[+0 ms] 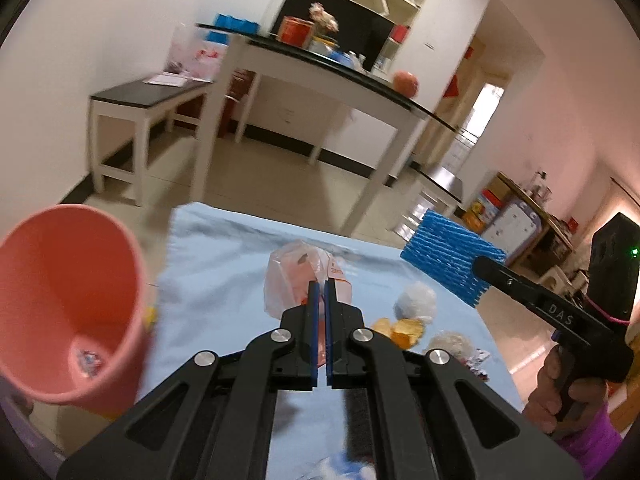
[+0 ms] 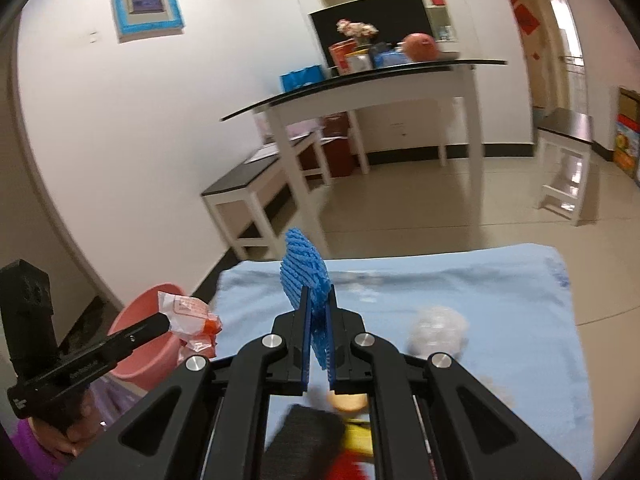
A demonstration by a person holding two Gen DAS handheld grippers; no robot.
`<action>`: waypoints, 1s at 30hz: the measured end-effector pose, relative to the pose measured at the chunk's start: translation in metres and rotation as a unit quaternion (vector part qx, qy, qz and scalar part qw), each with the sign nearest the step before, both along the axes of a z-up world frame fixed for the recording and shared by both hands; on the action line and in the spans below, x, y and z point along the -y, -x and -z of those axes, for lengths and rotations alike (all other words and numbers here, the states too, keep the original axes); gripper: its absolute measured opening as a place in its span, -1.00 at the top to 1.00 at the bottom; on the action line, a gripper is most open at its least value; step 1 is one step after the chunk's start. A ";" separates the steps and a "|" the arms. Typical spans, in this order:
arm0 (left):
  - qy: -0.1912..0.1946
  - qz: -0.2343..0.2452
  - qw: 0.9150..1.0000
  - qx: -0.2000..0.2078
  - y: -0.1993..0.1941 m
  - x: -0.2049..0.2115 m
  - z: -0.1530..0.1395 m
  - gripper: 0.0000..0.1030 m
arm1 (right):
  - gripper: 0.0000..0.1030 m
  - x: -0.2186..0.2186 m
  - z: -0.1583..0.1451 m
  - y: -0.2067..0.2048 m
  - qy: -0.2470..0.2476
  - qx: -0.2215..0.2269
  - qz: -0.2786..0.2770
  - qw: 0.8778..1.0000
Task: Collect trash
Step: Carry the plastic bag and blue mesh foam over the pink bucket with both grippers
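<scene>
Left wrist view
- left gripper (image 1: 320, 292): jaws pressed together on a thin fold of the plastic bag (image 1: 294, 276); the bag hangs clear above the blue cloth (image 1: 216, 264).
- bin (image 1: 64, 312): pink, off the cloth's left edge, mouth tipped toward the camera, a scrap already at the bottom.
- right gripper (image 1: 480, 265): seen from the side, clamped on the blue foam net (image 1: 448, 258) over the cloth's right edge; a hand (image 1: 560, 396) works its handle.
- remaining trash: white wad (image 1: 416, 300), orange peel (image 1: 400, 328) and small wrappers lie near the cloth's right side.

Right wrist view
- right gripper (image 2: 319, 296): jaws closed on the lower part of the foam net (image 2: 306, 272), which stands upright above the fingers.
- left gripper (image 2: 162, 322): holds the plastic bag (image 2: 188, 316) just over the bin (image 2: 138, 344), beside the cloth's (image 2: 500, 292) near-left corner.

Risks
- bag grip: only a thin fold is pinched; a quick swing could let it slip out short of the bin.
- bin: it looks light and sits at the edge; a bump from either tool could tip it.
- crowding: both tools heading to one opening may collide.
- foam net: springy, may bounce off the rim when released.
</scene>
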State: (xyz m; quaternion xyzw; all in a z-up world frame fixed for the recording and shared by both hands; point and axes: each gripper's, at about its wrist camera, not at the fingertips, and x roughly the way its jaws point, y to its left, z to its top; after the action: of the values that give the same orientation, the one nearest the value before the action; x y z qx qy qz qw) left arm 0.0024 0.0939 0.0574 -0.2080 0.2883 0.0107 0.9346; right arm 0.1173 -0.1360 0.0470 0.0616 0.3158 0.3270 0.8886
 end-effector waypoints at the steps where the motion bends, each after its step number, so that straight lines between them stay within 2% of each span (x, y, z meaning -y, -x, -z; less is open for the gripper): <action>1: -0.001 -0.011 1.000 0.001 0.007 -0.007 -0.001 0.97 | 0.90 -0.008 -0.001 0.003 -0.002 0.000 -0.009 1.000; 9: -0.014 -0.094 0.995 -0.004 0.054 -0.055 -0.003 0.97 | 0.89 -0.095 -0.011 0.037 -0.007 -0.001 -0.103 0.995; 17: -0.040 -0.159 0.986 -0.017 0.089 -0.099 0.005 0.97 | 0.89 -0.195 -0.002 0.067 0.024 -0.001 -0.178 0.984; 24: -0.046 -0.186 0.980 -0.044 0.091 -0.123 0.025 0.97 | 0.89 -0.255 0.024 0.079 0.065 -0.021 -0.198 0.978; 30: -0.065 -0.193 0.977 -0.057 0.087 -0.127 0.039 0.97 | 0.89 -0.273 0.038 0.078 0.083 -0.036 -0.195 0.977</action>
State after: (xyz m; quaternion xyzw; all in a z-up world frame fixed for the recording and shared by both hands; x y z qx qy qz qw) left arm -0.0842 0.2205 0.0188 -0.1976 0.2945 0.2212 0.9085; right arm 0.0396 0.1369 0.0087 -0.0632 0.3796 0.4643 0.7977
